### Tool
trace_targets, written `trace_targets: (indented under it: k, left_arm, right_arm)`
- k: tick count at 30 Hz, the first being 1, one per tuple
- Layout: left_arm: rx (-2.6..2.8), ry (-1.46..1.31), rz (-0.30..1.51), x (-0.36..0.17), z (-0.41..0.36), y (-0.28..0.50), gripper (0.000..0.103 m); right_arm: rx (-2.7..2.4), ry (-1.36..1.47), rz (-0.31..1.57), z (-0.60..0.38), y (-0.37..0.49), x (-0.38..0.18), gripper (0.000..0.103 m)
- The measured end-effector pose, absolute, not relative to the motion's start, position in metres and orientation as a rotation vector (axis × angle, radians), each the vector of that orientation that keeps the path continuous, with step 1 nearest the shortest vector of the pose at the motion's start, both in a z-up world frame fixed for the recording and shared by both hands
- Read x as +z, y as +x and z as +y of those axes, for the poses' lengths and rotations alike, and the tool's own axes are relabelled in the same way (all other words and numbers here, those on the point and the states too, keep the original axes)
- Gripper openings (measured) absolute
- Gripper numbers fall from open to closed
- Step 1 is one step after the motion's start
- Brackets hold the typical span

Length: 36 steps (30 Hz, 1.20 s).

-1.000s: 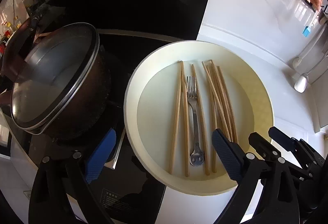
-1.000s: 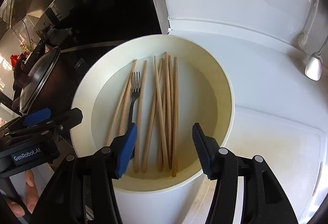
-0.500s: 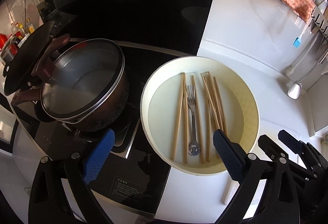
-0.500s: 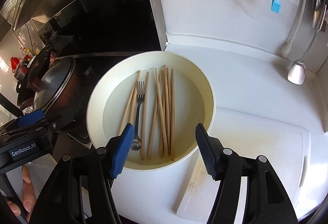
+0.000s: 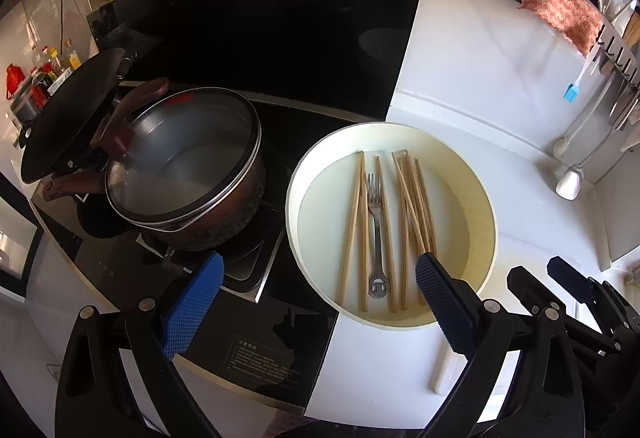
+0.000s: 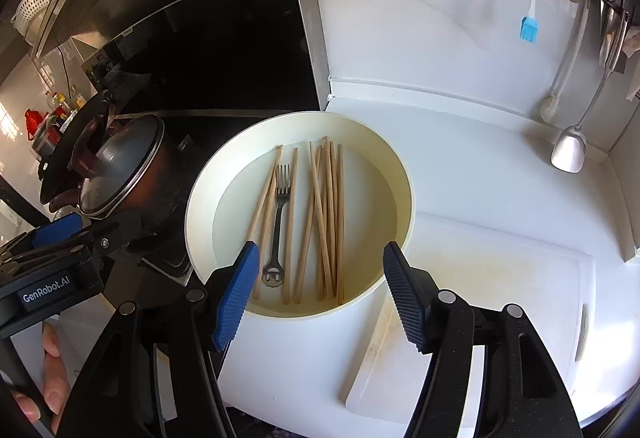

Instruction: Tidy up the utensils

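Item: round cream basin [image 6: 404, 197] on white counter [image 6: 480, 173], holding wooden chopsticks [image 6: 330, 213] and one steel fork [image 6: 278, 226] at their nine o'clock. My left gripper [image 5: 316, 302] and right gripper [image 6: 318, 292]: jaws wide, empty, the right's just widened. I'd descend straight and pinch one piece mid-shaft.

Right gripper [image 6: 320, 292] empty, jaws just widened, above bowl [image 6: 394, 173] holding fork [image 6: 279, 222] and chopsticks [image 6: 330, 213]; cutting board [image 6: 500, 302] at worktop's right edge.
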<state>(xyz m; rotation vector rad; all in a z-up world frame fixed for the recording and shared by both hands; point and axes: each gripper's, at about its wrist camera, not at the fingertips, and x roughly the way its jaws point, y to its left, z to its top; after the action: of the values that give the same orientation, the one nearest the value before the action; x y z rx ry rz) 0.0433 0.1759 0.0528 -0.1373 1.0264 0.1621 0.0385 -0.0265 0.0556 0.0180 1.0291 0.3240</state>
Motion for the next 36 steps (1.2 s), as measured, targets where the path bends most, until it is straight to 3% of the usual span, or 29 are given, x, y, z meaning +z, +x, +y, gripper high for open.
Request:
trace_targets:
  k: [36]
  left_arm:
    - [0.166,-0.119,1.046,0.0543,0.1756,0.035,0.097]
  right_arm:
    - [0.315,0.009,1.023,-0.0267,0.0307,0.0604,0.062]
